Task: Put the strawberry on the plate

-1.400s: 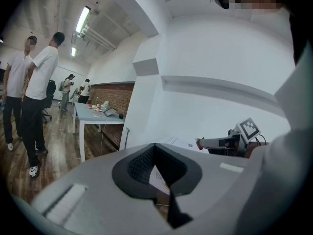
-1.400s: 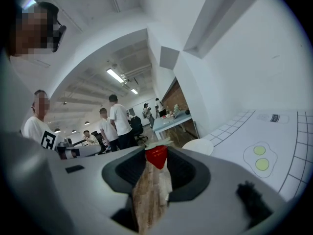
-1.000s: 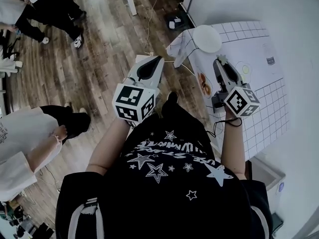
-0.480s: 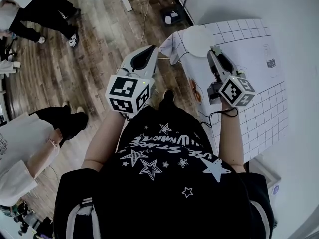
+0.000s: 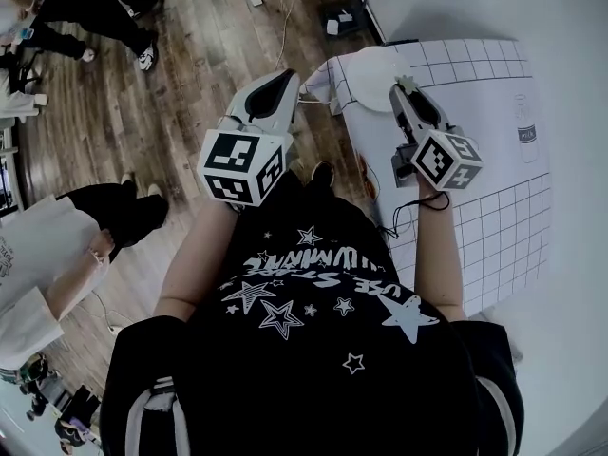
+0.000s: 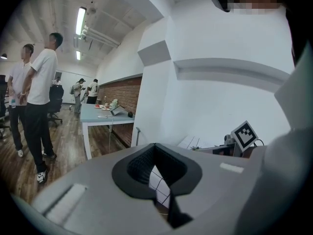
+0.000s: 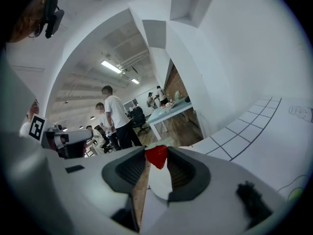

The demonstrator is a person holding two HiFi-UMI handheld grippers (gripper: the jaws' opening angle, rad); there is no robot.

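Right claw (image 7: 157, 153) is gripping the strawberry (image 7: 157, 156) at its jaw tips. Below it, the jaws are hiding most of the plate (image 7: 159, 182). Left claw (image 6: 154, 146) is closed and empty, beside the worktop (image 5: 475, 93).

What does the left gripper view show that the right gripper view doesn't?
Only the left gripper view: the left gripper, its jaws closed on nothing, and a square-marker cube off to the side. Only the right gripper view: a red strawberry pinched in the jaws of the right gripper, the white plate beyond it. Both: the gridded mat and bystanders in the room.
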